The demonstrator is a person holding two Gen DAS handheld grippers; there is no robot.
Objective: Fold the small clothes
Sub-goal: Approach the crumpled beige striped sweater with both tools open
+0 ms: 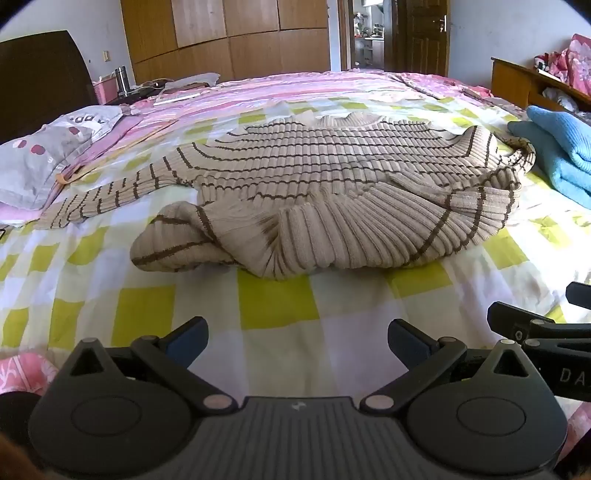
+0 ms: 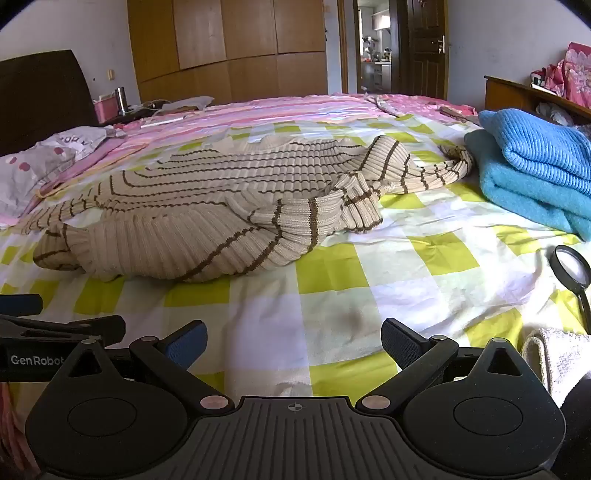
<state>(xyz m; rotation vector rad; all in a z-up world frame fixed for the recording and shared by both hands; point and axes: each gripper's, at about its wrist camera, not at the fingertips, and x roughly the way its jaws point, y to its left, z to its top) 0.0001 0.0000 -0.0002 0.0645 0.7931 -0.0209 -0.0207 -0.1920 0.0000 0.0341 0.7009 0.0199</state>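
A striped sweater (image 1: 332, 192) lies in a rumpled heap on the bed. It is at twelve o'clock from the left gripper (image 1: 297, 341), and more toward eleven o'clock from the right gripper (image 2: 293, 341). Its long way runs side to side, from nine o'clock to three o'clock. One sleeve (image 1: 96, 201) sticks out toward nine o'clock. The other sleeve (image 2: 439, 166) is bunched up by a blue folded pile (image 2: 535, 173).

Both grippers are spread wide, with nothing between the fingers. Neither touches the sweater. I think the left one is a bit nearer to the lumpy bottom edge.

The bed sheet (image 2: 332, 295) has yellow and white squares. A magnifying glass (image 2: 570, 267) lies at three o'clock. Wooden cupboards (image 1: 229, 33) and an open door are at the back.
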